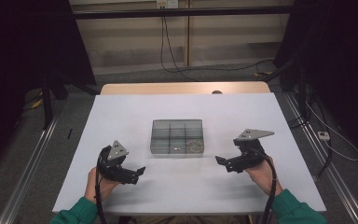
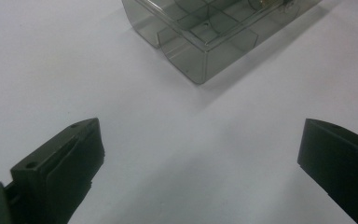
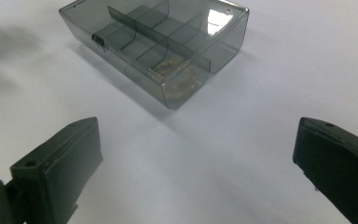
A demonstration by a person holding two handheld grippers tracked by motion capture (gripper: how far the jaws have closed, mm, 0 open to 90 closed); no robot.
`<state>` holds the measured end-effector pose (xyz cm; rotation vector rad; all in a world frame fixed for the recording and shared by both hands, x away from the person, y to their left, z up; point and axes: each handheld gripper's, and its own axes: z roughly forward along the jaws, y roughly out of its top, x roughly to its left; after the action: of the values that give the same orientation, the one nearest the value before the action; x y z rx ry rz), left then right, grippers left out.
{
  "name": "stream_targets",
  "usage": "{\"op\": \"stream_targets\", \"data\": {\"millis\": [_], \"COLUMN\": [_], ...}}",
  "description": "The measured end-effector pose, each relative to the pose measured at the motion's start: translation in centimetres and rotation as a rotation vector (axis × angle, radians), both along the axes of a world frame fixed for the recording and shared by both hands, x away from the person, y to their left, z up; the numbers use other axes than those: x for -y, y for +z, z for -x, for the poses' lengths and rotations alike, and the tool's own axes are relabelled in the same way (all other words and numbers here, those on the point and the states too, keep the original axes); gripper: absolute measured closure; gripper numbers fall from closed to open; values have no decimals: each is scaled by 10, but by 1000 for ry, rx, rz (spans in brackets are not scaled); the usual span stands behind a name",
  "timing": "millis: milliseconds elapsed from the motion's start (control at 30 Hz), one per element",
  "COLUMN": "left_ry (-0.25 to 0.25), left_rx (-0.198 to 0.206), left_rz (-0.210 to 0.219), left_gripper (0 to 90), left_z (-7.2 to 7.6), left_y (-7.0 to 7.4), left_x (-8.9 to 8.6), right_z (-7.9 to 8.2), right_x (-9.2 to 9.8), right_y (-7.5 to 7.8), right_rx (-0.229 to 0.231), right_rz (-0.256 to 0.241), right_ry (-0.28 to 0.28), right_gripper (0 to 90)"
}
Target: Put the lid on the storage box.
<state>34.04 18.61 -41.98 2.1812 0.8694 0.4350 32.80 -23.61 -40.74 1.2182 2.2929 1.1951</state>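
White desk (image 1: pixel 121 116) carries a smoky compartment box (image 1: pixel 177 136) at centre frame; the right gripper view shows a pale chain (image 3: pixel 179 74) inside, hard to identify. Left gripper (image 1: pixel 139 173) and right gripper (image 1: pixel 220 162) fingers stand apart, empty.

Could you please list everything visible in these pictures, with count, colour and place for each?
Compartment box: one, clear smoky grey, divided into six cells, at the middle of the table.
Beaded chain: one, pale gold, coiled in the box's near right cell.
Table: one, white top with a wooden edge at the far side.
Cables: several, black, on the floor and wall beyond the table.
Left gripper: one, black, jaws open, near left of the box, holding nothing.
Right gripper: one, black, jaws open, near right of the box, holding nothing.
Sleeves: two, green, at the bottom edge.
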Motion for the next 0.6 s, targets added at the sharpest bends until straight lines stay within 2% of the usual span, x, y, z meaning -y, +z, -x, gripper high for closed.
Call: {"op": "stream_targets", "data": {"millis": [167,333,500,600], "left_ry": [-2,0,-9,-8], "left_rx": [5,5,-6,-2], "left_rz": [6,7,-2,-6], "left_gripper": [0,0,0,0], "left_z": [4,8,11,14], "left_y": [0,-1,-4,-5], "left_x": [-1,-3,-4,-4], "right_z": [12,24,31,36], "right_x": [6,12,18,20], "right_y": [-4,-9,-11,-12], "right_rx": [17,15,16,25], "right_rz": [14,24,19,34], "right_ry": [-12,-29,-48,-49], "right_gripper": [0,0,0,0]}}
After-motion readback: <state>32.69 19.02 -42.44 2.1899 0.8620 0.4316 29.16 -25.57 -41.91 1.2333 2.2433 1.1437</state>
